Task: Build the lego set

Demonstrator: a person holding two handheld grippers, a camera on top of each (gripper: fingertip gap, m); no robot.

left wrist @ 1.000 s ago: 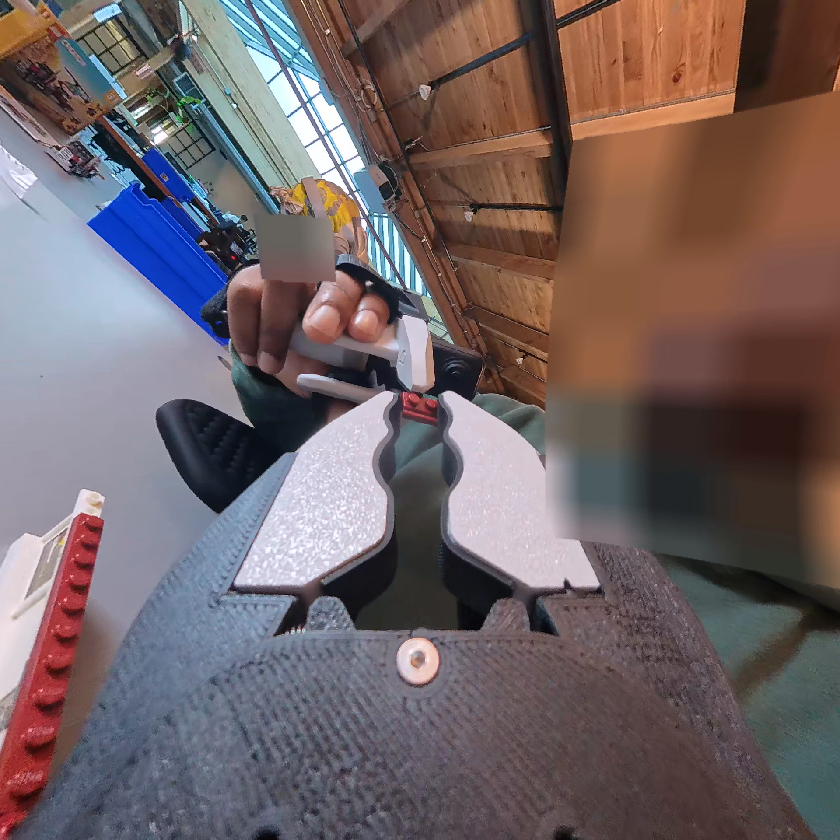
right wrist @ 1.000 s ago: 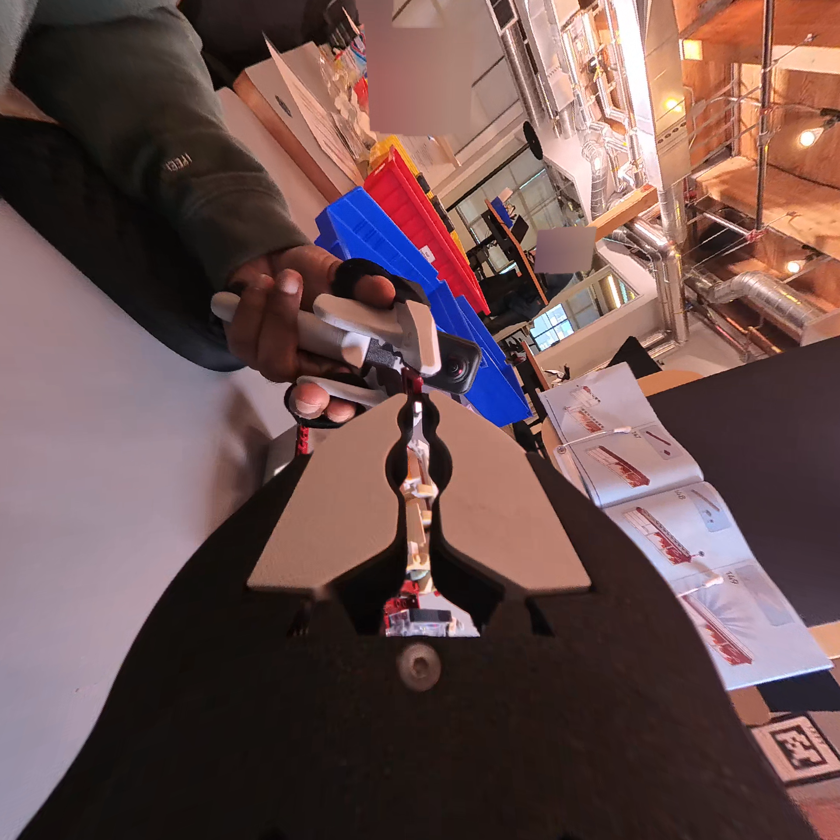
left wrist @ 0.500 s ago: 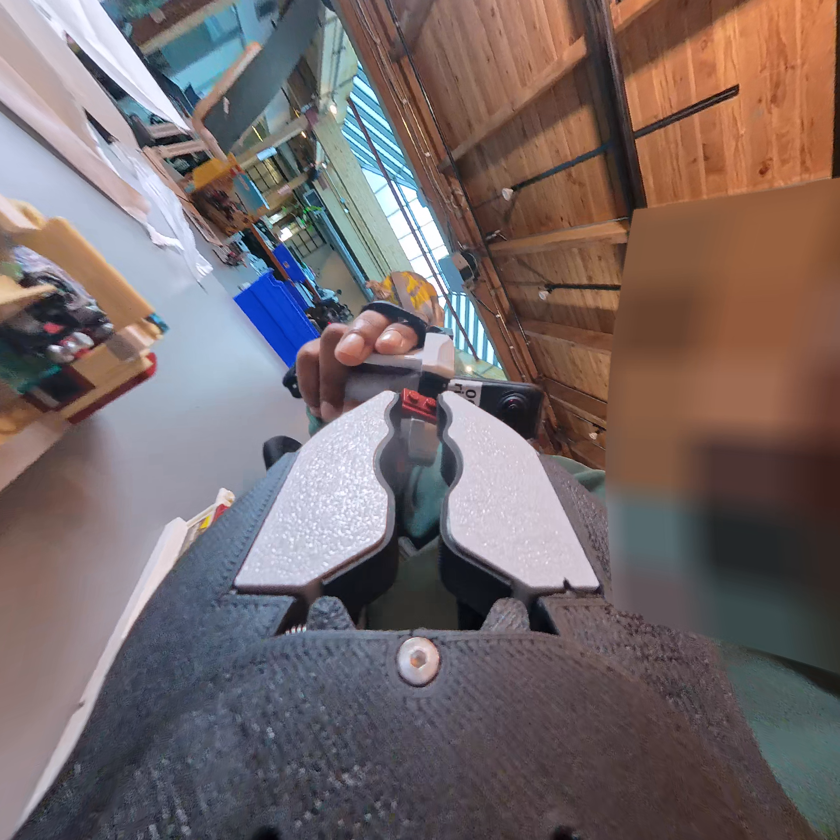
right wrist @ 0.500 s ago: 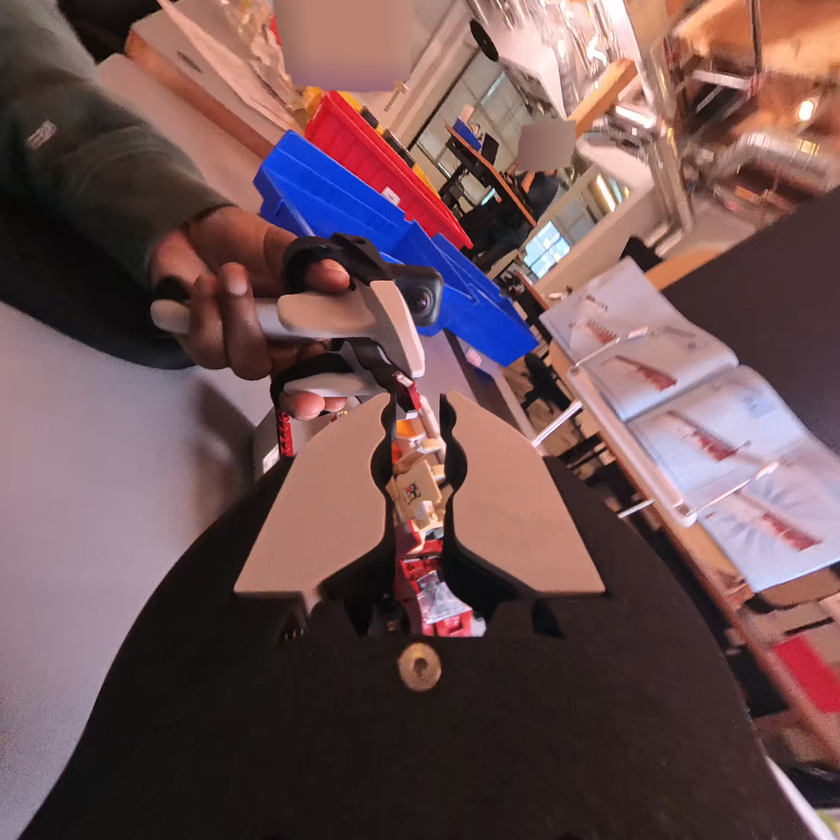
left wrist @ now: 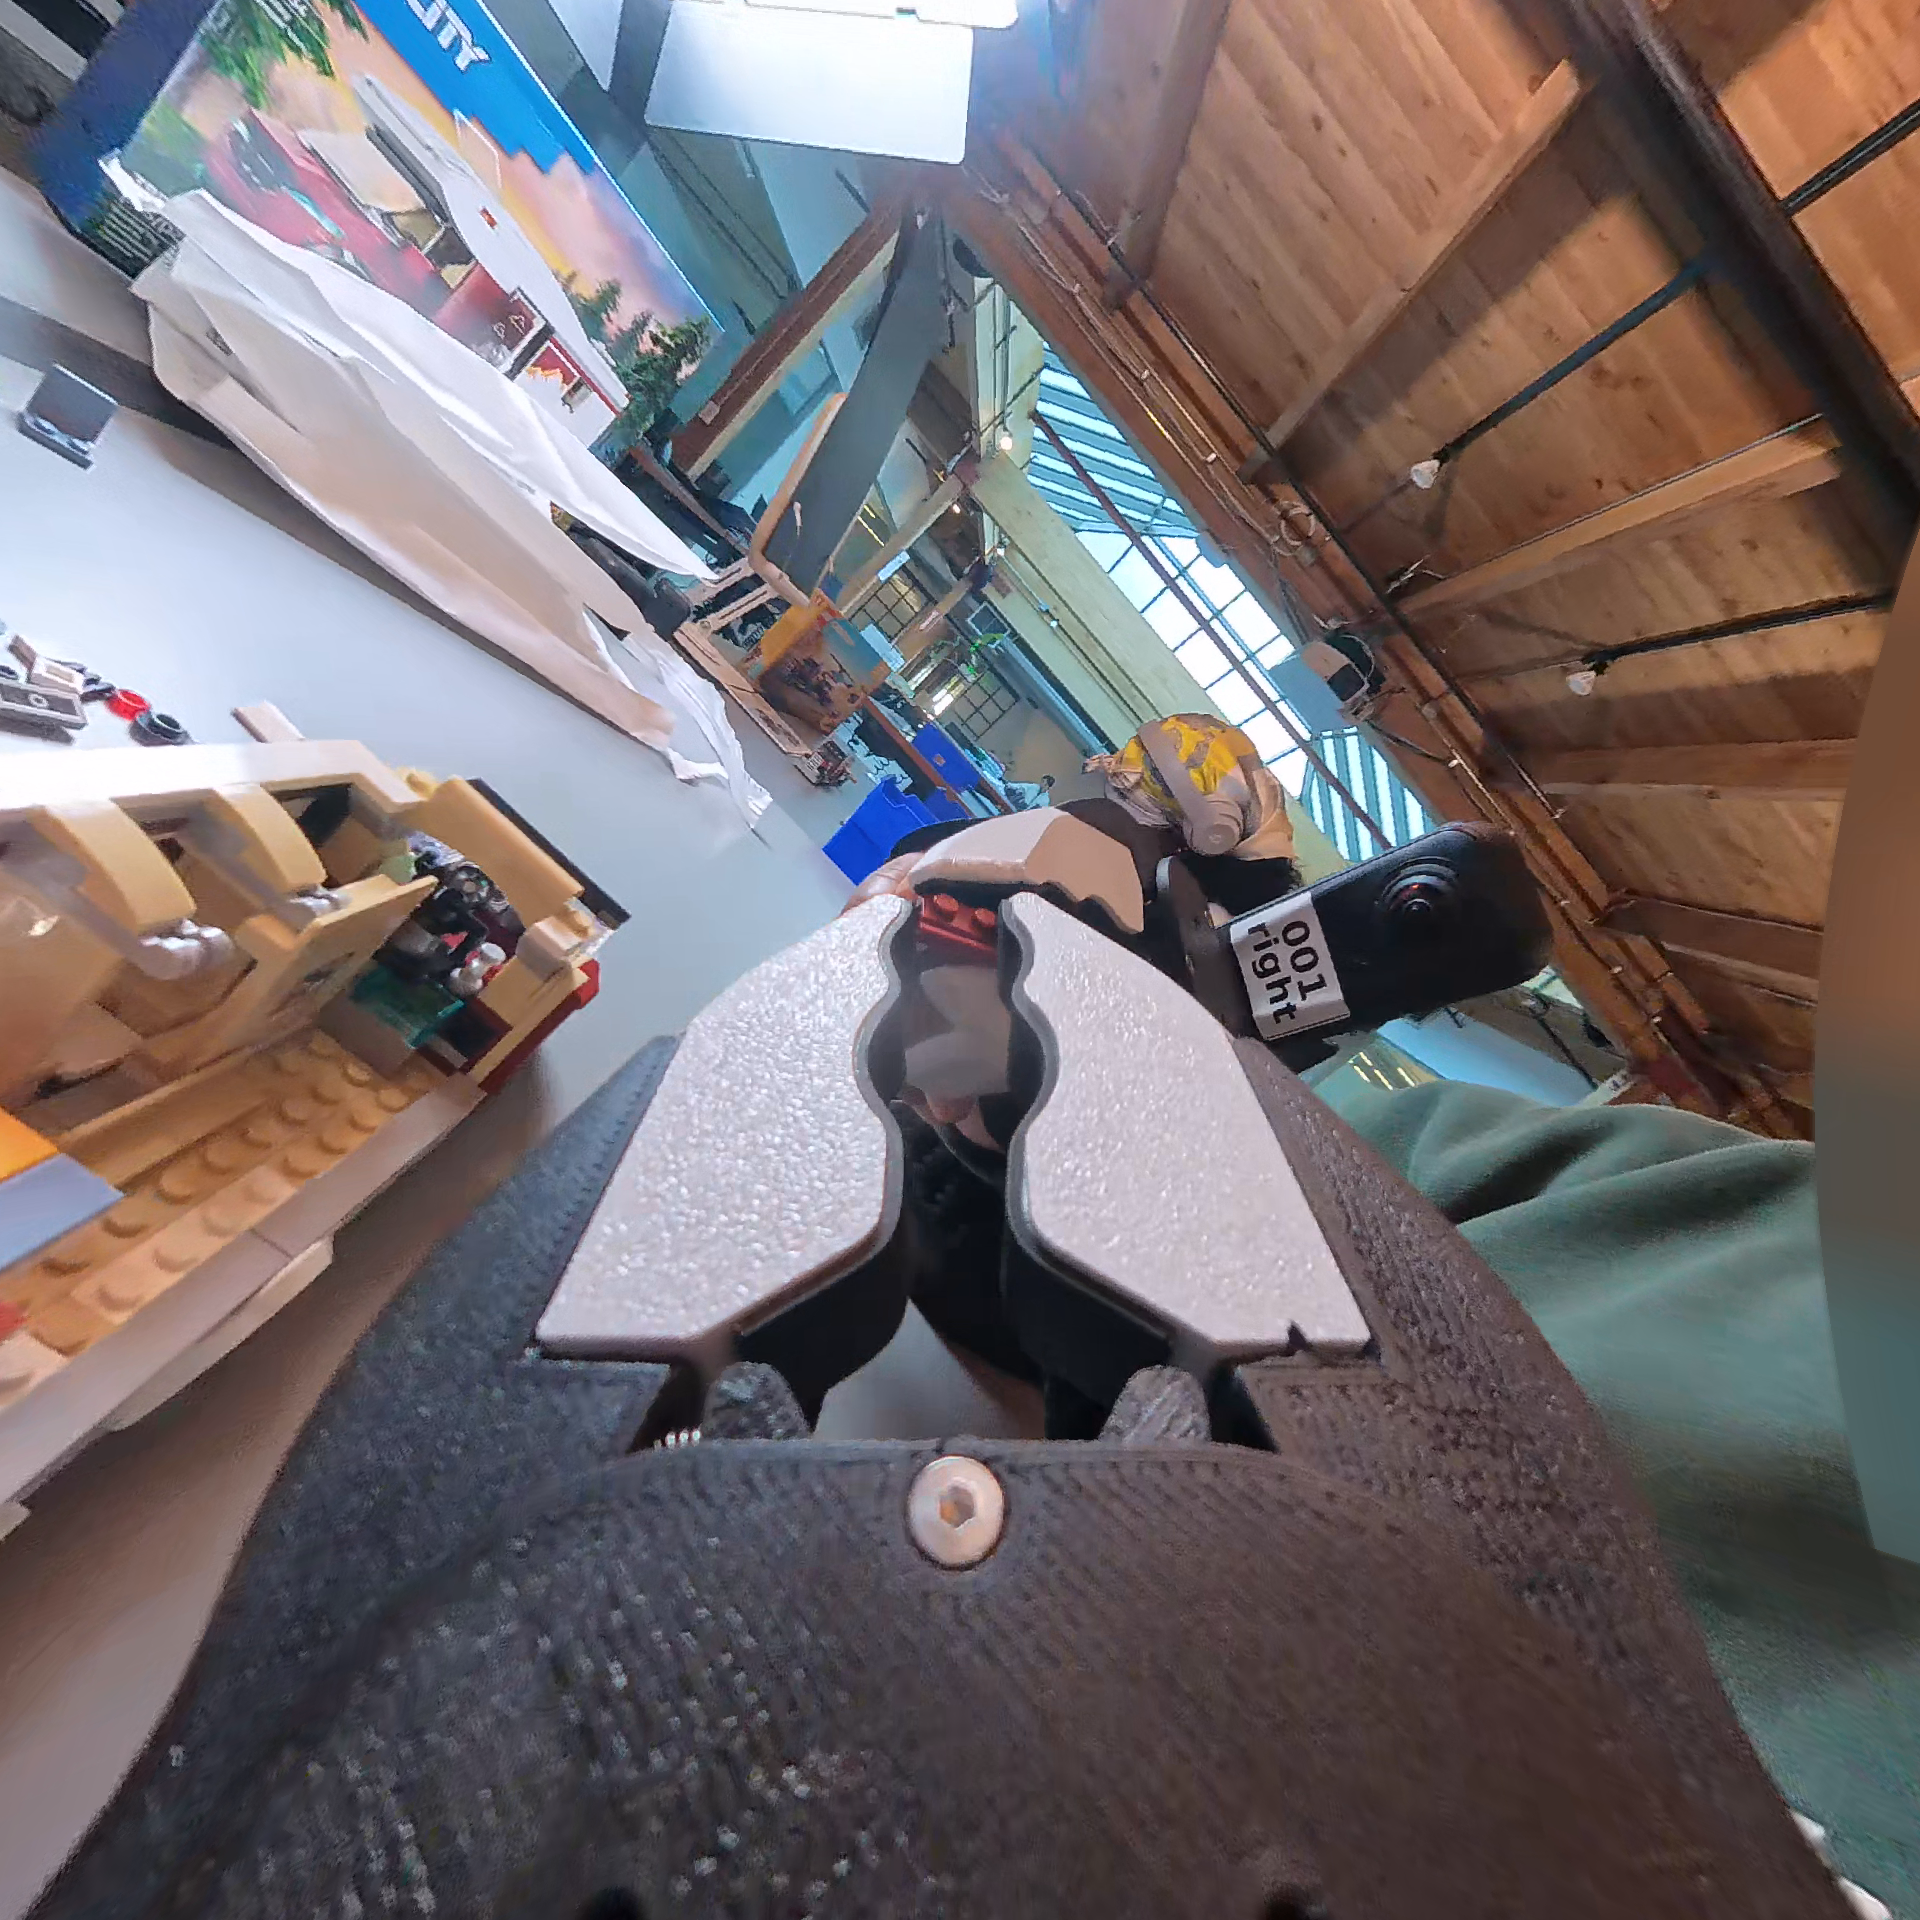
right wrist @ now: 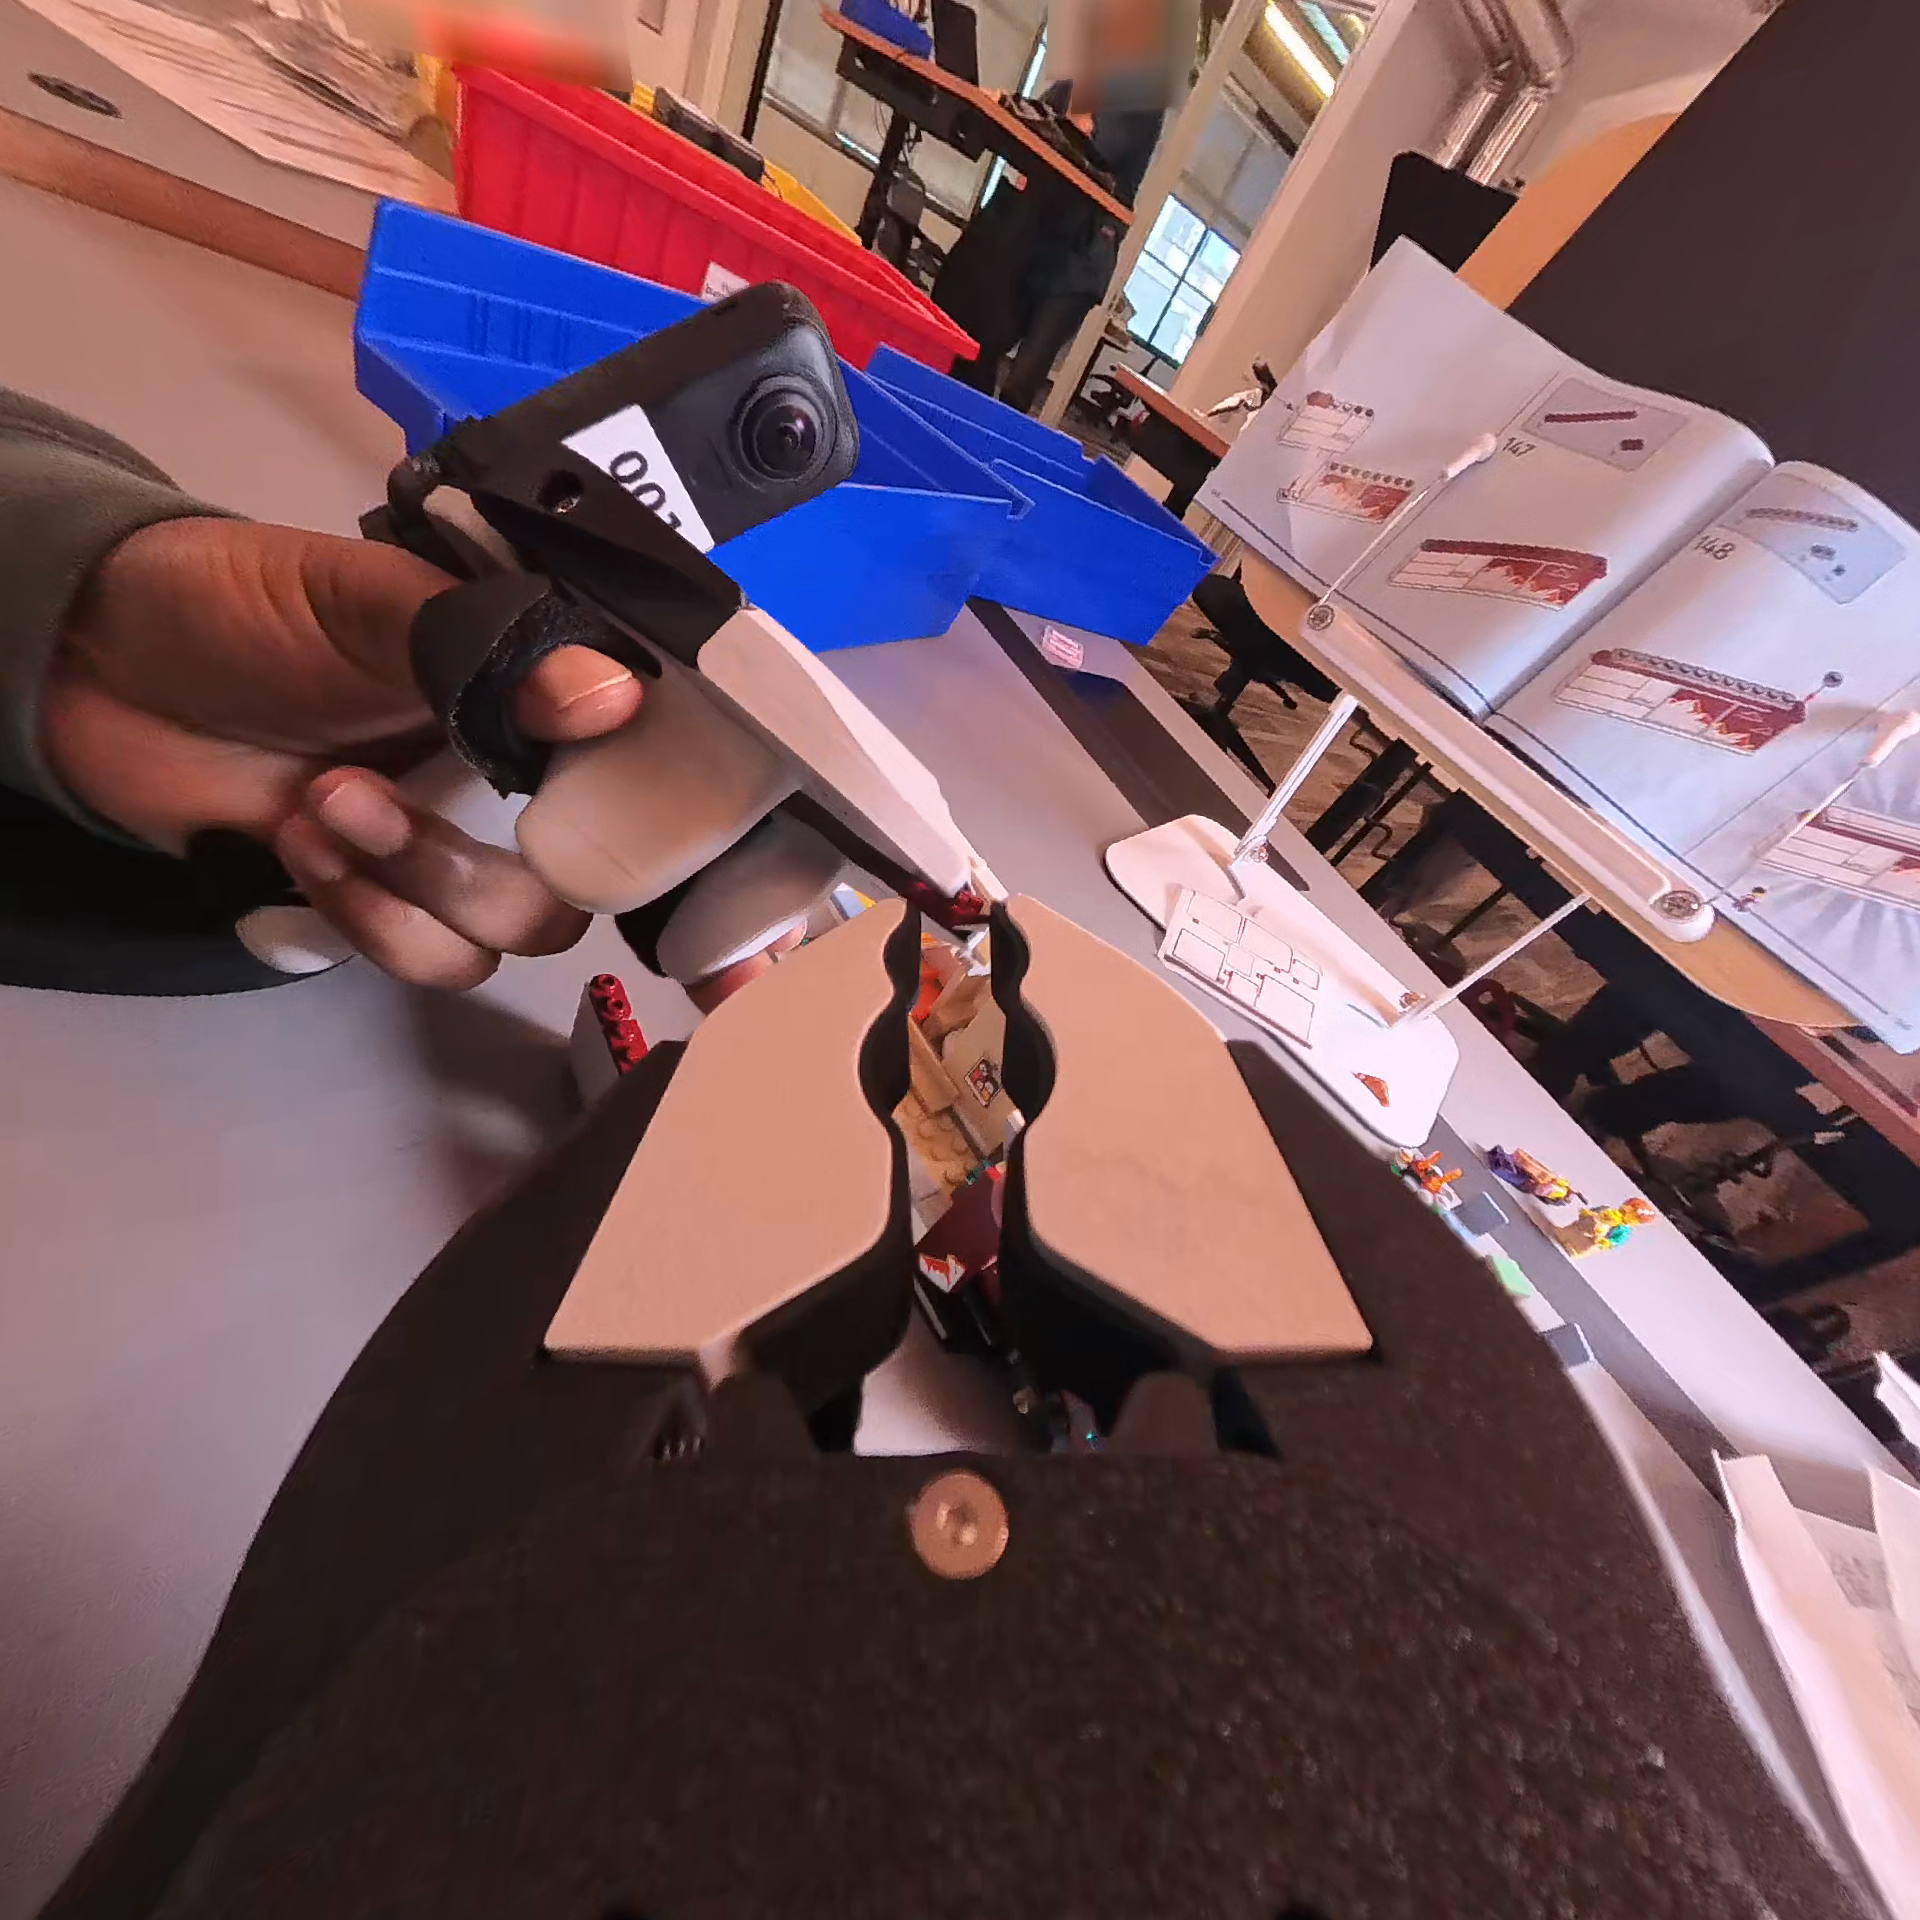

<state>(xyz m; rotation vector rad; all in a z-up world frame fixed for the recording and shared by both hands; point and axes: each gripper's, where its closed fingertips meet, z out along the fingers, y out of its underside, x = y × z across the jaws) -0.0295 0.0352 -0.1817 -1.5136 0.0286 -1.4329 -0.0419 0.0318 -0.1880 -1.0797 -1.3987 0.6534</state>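
Left wrist view: the left gripper [left wrist: 956, 920] has its jaws nearly shut, pinching a small red studded brick [left wrist: 954, 923] at the very tips. The right gripper [left wrist: 1049, 873] meets it tip to tip, above the grey tabletop [left wrist: 343, 644]. A tan brick building [left wrist: 249, 914] stands at left.

Right wrist view: the right gripper [right wrist: 956, 914] has its jaws narrowly parted at the same red brick [right wrist: 948, 906]; whether its pads press on it, I cannot tell. The brick looks light, stiff and smooth, best pinched across flat sides. Blue bin [right wrist: 831, 499] and instruction booklet [right wrist: 1558, 540] stand behind.
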